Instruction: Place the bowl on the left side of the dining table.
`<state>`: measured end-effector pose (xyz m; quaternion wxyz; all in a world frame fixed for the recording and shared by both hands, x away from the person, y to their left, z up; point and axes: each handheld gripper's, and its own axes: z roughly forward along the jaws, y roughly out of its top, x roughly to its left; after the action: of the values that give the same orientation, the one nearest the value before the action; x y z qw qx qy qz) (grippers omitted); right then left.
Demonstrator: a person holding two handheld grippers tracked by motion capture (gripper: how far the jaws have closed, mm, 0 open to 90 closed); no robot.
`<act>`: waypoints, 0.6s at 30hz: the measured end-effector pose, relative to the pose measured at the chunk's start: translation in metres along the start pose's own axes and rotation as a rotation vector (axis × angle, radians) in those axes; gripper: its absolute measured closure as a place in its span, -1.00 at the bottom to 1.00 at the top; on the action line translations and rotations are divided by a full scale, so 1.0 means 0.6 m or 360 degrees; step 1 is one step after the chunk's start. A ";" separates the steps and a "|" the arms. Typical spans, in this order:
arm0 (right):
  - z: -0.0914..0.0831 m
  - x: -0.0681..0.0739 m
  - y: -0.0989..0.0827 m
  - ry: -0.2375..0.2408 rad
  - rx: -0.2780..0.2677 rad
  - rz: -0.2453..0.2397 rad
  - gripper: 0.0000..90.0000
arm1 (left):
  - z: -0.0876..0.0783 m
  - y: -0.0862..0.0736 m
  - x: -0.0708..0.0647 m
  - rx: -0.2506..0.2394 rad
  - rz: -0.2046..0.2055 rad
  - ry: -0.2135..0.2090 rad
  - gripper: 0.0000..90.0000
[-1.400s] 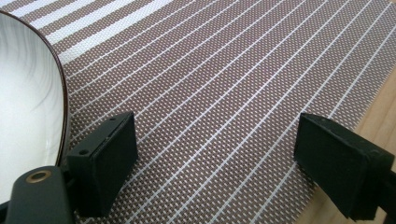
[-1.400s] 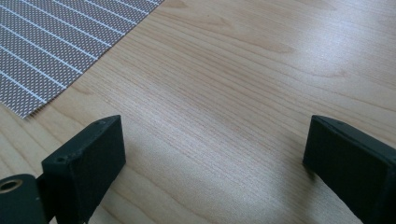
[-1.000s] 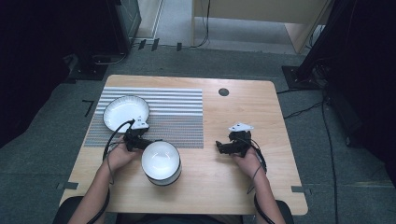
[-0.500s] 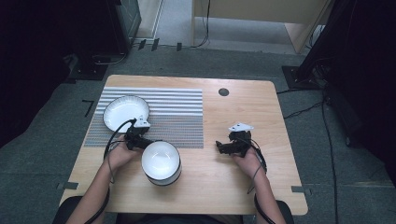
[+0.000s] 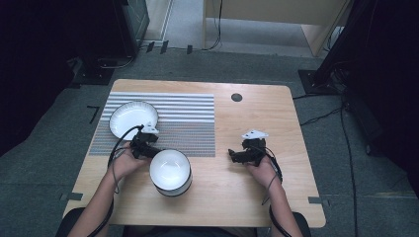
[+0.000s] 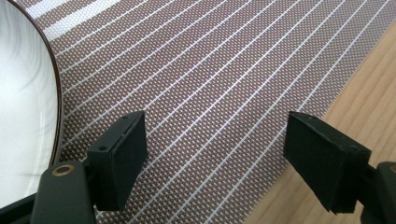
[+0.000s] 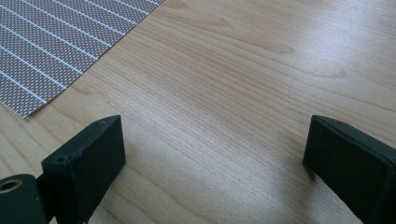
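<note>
White bowl (image 5: 171,171): high view | plate (image 6: 23,116) rim: left gripper view

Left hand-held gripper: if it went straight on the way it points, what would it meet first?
Most likely the striped placemat ahead of the left hand-held gripper; nothing lies between its open jaws. The white plate sits just off to one side.

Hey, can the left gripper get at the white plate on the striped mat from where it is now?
Probably yes. The left gripper sits right beside the white plate on the striped mat, its jaws apart, just been closing a little, with nothing between them. The plate's rim lies just past one jaw, nothing in between.
</note>
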<state>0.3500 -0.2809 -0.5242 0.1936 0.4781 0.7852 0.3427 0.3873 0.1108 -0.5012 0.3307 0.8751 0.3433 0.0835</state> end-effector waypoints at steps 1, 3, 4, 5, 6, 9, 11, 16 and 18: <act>0.000 0.000 0.000 0.0000 0.0001 -0.0001 -0.89 | -0.001 0.000 0.001 0.0001 -0.0008 0.0001 -0.52; 0.000 0.000 0.000 0.0002 0.0002 0.0000 -0.89 | -0.003 0.001 0.002 -0.0001 -0.0017 -0.0007 -0.50; 0.000 0.000 0.000 0.0003 0.0002 0.0000 -0.89 | -0.005 0.001 0.003 0.0001 -0.0017 -0.0009 -0.50; 0.000 0.000 0.000 0.0002 0.0002 0.0000 -0.89 | -0.006 0.000 0.002 0.0005 -0.0018 -0.0006 -0.50; 0.000 0.000 0.000 0.0003 0.0002 -0.0001 -0.89 | -0.007 0.001 0.003 0.0008 -0.0016 -0.0008 -0.49; 0.000 0.000 0.000 0.0004 0.0003 -0.0001 -0.89 | -0.011 0.002 0.005 0.0021 -0.0024 -0.0011 -0.48; 0.000 0.000 0.000 0.0005 0.0002 -0.0001 -0.89 | -0.014 0.003 0.006 0.0021 -0.0039 -0.0029 -0.48; 0.000 0.000 0.001 0.0004 0.0003 -0.0001 -0.89 | -0.019 0.005 0.009 0.0040 -0.0067 -0.0035 -0.47; 0.001 0.000 0.001 0.0003 0.0003 0.0000 -0.89 | -0.024 0.006 0.011 0.0037 -0.0072 -0.0039 -0.47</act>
<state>0.3505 -0.2805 -0.5241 0.1923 0.4779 0.7857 0.3424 0.3887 0.1206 -0.4882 0.3263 0.8719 0.3599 0.0614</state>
